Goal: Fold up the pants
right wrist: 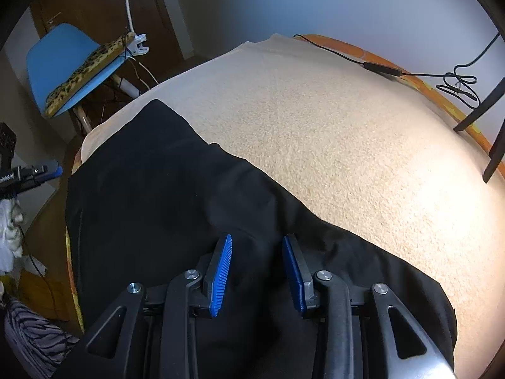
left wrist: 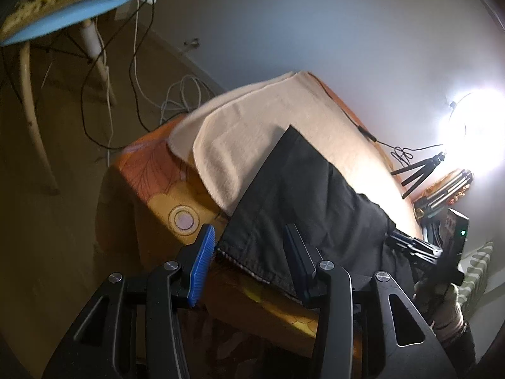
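Black pants [left wrist: 300,189] lie folded over a cream towel [left wrist: 252,120] on a bed with an orange patterned cover [left wrist: 164,183]. My left gripper [left wrist: 249,230] hovers open over the pants' stitched hem at the near corner, and its pads do not press on the cloth. Farther right along the pants my right gripper [left wrist: 394,238] shows, held by a gloved hand [left wrist: 448,303]. In the right wrist view the pants [right wrist: 157,189] run across the towel [right wrist: 315,126]. My right gripper [right wrist: 258,238] stands open just over the black cloth. The left gripper [right wrist: 53,170] shows at the left edge.
A blue chair [right wrist: 63,60] with a leopard-print cushion stands beyond the bed's left end, with cables [left wrist: 183,94] on the floor beside it. A bright ring light [left wrist: 473,126], a small tripod [left wrist: 419,173] and a black cable [right wrist: 378,68] sit along the far edge.
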The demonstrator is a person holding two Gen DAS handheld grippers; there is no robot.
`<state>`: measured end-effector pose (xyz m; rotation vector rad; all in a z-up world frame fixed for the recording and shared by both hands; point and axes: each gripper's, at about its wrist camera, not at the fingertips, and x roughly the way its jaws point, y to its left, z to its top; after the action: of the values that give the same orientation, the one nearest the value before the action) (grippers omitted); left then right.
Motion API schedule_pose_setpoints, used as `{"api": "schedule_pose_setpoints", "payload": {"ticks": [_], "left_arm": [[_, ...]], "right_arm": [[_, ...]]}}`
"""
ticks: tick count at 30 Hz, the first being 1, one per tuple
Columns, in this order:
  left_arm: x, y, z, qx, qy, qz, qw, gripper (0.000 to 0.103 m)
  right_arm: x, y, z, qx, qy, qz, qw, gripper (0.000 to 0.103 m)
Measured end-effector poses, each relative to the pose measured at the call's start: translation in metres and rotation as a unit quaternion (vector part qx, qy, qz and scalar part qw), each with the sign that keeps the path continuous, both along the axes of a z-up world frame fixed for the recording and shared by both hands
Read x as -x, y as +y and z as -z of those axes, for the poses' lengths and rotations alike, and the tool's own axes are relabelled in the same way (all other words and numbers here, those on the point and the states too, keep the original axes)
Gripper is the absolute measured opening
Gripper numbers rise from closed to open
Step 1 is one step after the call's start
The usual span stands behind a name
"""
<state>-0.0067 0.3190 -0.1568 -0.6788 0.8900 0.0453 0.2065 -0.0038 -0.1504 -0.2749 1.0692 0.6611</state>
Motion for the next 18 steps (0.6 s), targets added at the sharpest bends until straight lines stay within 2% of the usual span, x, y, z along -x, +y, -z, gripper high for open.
{"api": "schedule_pose_setpoints", "payload": {"ticks": [5,8,18], "left_arm": [[-0.007,-0.006,0.015,-0.004,0.02,0.017,0.9997,0.044],[-0.009,-0.01,0.014,-0.012,0.015,0.024,0.9995,0.049],[-0.01,-0.02,0.014,-0.04,0.01,0.022,0.9989,0.048]], "right_arm": [[0.01,0.004,-0.014,-0.037,0.016,-0.001,0.999,0.035],[0.015,0.009,-0.021,-0.054,0.024,-0.006,0.998,0.035],[0.024,0.025,-0.028,-0.072,0.04,-0.017,0.996,0.035]]}}
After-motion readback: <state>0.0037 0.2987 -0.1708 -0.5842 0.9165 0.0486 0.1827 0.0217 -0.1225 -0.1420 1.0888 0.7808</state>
